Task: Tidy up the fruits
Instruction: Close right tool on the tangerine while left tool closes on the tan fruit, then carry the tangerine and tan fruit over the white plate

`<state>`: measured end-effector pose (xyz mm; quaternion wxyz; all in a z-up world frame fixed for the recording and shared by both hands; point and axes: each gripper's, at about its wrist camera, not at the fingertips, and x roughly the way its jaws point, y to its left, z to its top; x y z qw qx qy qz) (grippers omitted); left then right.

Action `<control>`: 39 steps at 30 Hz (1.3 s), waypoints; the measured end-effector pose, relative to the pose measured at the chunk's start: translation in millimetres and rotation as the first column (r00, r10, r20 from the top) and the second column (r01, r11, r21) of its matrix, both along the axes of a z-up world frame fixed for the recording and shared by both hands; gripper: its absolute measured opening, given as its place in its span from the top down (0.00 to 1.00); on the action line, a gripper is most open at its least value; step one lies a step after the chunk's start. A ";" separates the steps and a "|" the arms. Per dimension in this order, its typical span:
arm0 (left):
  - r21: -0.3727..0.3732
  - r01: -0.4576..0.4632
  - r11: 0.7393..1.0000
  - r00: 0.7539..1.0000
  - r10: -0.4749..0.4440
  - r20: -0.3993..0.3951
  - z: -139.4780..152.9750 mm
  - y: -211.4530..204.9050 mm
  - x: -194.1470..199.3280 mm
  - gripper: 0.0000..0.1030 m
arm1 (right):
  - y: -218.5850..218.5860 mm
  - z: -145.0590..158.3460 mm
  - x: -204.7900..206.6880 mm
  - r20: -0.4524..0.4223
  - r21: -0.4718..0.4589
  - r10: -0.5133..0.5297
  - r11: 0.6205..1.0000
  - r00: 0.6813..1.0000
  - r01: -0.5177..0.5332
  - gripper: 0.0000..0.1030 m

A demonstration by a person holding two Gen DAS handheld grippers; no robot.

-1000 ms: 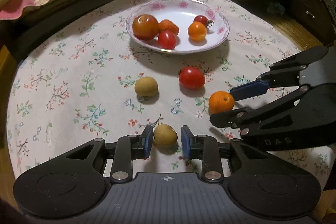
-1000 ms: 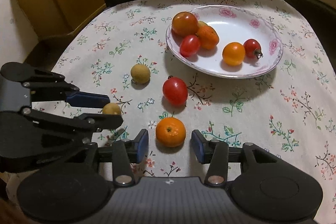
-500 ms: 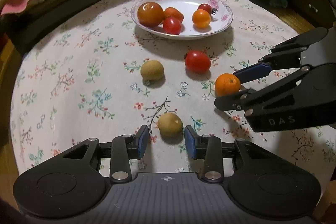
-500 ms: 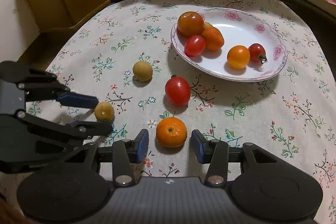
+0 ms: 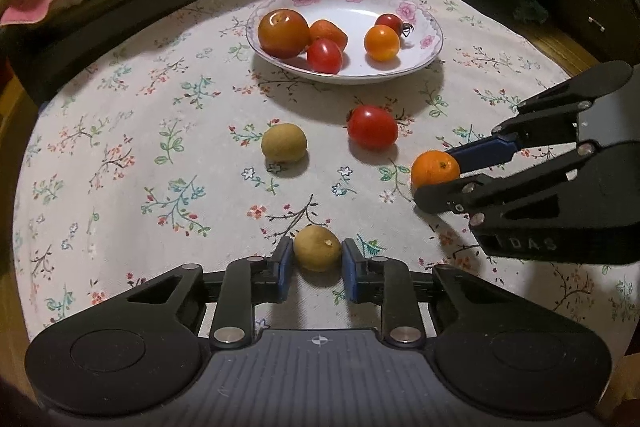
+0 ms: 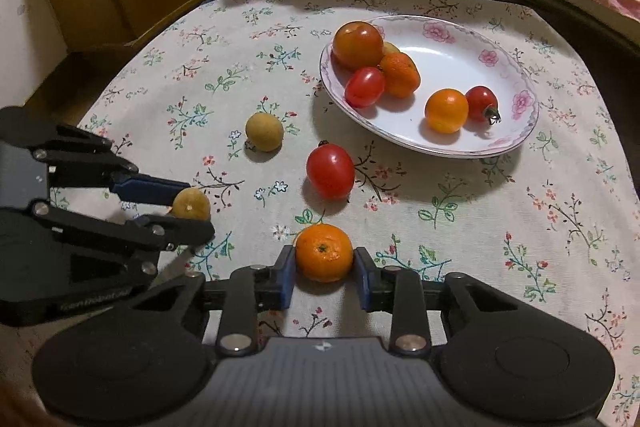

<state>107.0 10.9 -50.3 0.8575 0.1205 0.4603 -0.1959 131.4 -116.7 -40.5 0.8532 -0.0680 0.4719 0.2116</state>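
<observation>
Your left gripper (image 5: 316,261) clamps one of two tan round longans (image 5: 317,247); your right gripper (image 6: 324,271) clamps the single loose orange mandarin (image 6: 324,251). One red tomato (image 6: 330,171) lies loose; the white floral plate (image 6: 516,119) holds six fruits.

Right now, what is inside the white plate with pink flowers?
The plate holds a big orange-red tomato, a small red tomato, a mandarin, an orange tomato and a stemmed cherry tomato. A yellowish fruit peeks out behind, mostly covered.
</observation>
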 end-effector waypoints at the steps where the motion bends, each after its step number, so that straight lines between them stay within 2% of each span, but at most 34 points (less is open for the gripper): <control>1: -0.001 0.001 1.000 1.000 -0.001 -0.001 -0.1 0.1 -0.2 0.68 | -0.3 0.1 -0.7 0.000 0.000 0.001 1.000 1.000 -0.001 0.68; 10: -0.001 0.025 1.000 0.999 -0.025 0.032 12.1 -12.4 1.5 0.68 | -0.9 11.9 -0.6 0.021 0.024 -0.015 1.000 1.000 0.014 0.68; 39: 0.006 -0.002 1.000 0.990 0.001 0.142 43.6 -31.9 28.7 0.70 | -26.3 42.9 24.7 0.080 0.082 -0.138 0.988 0.987 0.131 0.68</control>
